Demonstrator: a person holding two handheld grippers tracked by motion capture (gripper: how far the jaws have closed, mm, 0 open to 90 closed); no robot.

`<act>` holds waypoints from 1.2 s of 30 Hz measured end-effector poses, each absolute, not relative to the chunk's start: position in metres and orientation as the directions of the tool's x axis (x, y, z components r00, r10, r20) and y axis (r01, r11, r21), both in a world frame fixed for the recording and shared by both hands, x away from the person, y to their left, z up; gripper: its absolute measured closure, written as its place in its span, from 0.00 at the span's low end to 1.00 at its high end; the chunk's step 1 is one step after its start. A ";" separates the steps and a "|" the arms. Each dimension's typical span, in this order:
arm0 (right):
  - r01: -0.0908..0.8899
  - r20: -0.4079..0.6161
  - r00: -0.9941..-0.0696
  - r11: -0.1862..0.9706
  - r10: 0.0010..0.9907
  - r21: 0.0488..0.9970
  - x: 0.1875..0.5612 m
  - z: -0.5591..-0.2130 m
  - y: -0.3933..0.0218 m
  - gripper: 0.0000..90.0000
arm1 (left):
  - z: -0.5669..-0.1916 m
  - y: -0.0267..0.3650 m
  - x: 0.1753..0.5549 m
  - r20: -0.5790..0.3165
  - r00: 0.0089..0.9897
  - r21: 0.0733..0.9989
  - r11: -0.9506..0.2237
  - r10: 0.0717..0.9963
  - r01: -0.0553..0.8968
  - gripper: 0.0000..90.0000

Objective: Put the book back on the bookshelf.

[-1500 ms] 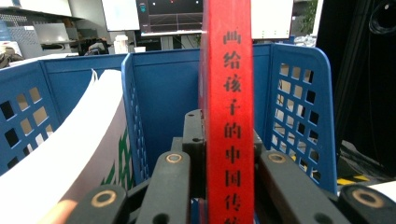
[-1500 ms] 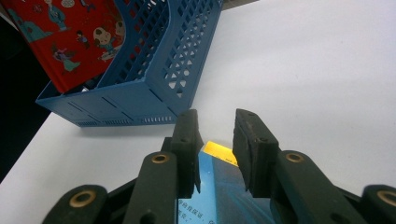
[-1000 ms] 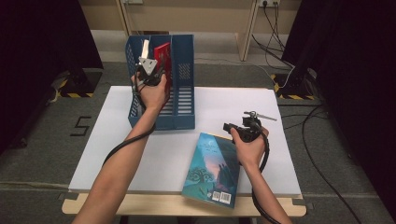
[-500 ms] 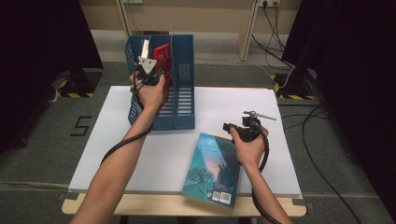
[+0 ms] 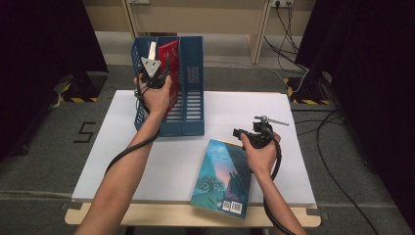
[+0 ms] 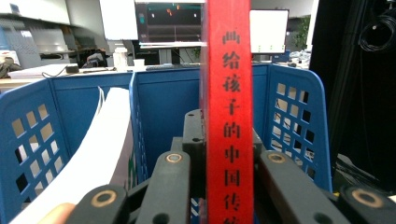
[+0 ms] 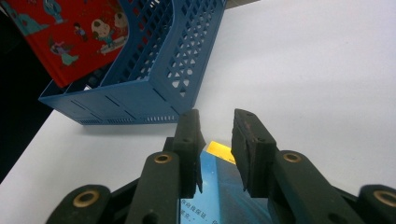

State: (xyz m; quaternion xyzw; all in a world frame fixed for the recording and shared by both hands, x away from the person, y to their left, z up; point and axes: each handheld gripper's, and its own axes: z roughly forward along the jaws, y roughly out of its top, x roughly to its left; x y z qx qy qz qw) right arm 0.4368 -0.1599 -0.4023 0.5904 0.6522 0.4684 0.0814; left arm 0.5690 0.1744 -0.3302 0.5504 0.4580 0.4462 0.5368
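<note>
The white rectangular table (image 5: 293,122) carries a blue perforated plastic file rack (image 5: 192,98) at its far left edge and a teal illustrated paperback book (image 5: 222,178) lying flat at its near edge, right of the middle. In the rack's middle slot a thin red hardcover book (image 6: 229,116) stands upright, its spine clamped between the jaws of the left gripper (image 6: 219,158), beside white papers (image 6: 100,140) in the neighbouring slot. The right gripper (image 7: 215,140) hovers over the teal book's far corner, jaws apart and empty.
</note>
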 end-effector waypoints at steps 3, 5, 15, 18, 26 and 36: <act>0.688 0.440 -0.298 -0.130 0.847 0.714 0.437 -0.403 -0.160 0.80 | -0.329 0.173 0.570 -0.002 0.175 1.000 -0.003 0.985 0.029 0.88; 0.690 0.443 -0.296 -0.132 0.847 0.712 0.437 -0.402 -0.160 0.80 | -0.329 0.171 0.571 0.006 0.166 1.000 -0.011 0.986 0.027 0.88; 0.687 0.441 -0.290 -0.136 0.849 0.713 0.437 -0.404 -0.165 0.80 | -0.335 0.164 0.573 0.036 0.140 0.999 -0.038 0.989 0.014 0.88; 0.689 0.441 -0.291 -0.134 0.849 0.712 0.436 -0.406 -0.165 0.80 | -0.337 0.164 0.573 0.038 0.140 0.999 -0.040 0.989 0.011 0.88; 0.697 0.444 -0.288 -0.132 0.849 0.704 0.435 -0.409 -0.165 0.80 | -0.346 0.168 0.575 0.031 0.152 0.999 -0.032 0.988 0.005 0.88; 0.694 0.442 -0.299 -0.125 0.846 0.709 0.435 -0.408 -0.163 0.80 | -0.354 0.171 0.575 0.031 0.163 0.999 -0.035 0.986 0.025 0.87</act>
